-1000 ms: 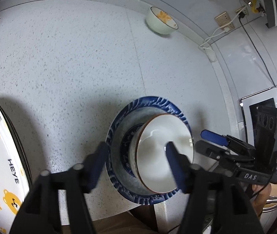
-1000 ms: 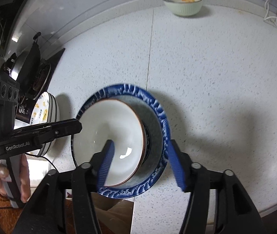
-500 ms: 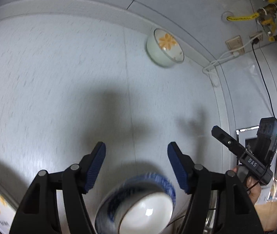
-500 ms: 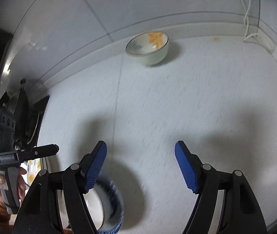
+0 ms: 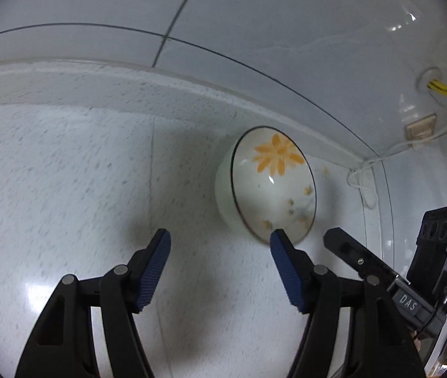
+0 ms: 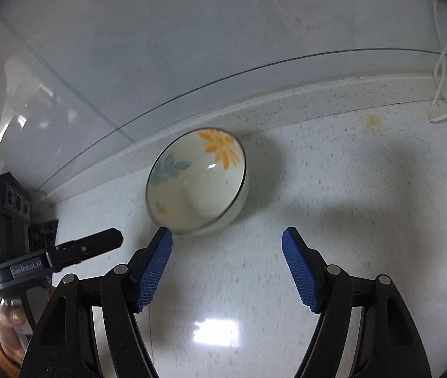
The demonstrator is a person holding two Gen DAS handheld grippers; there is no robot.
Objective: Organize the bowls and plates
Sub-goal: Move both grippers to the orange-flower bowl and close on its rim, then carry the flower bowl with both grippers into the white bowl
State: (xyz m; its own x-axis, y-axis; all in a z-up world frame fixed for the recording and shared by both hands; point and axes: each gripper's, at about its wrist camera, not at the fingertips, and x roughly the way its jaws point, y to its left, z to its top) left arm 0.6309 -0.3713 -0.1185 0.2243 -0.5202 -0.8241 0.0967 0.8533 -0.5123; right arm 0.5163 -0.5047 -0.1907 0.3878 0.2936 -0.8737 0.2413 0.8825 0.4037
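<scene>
A second ago both my grippers stood over the blue-rimmed plate with the white bowl nested in it; that stack is out of both views now, and I have swept across the tabletop point(image 6: 365, 189) toward the back wall. What fills the views instead is the flowered bowl point(image 5: 270, 186), sitting upright on the tabletop close against the raised back edge.

My left gripper point(image 5: 220, 242) is spread wide with nothing between the pads; the bowl lies just ahead and off to the right of it, and the tip of the right-hand finger point(image 5: 281, 245) overlaps the bowl's near rim in the view, though I cannot tell whether it touches. My right gripper point(image 6: 226, 239) is also apart and empty, a little wider than it was a second ago. From there the bowl point(image 6: 196, 182) sits just ahead and slightly left, the left-hand pad point(image 6: 157, 261) close under its near rim.

I read this as the plate-and-bowl stack being settled and the stray bowl as the next piece to gather. Neither gripper straddles the rim yet, so one must come forward and centre on the rim before closing.
</scene>
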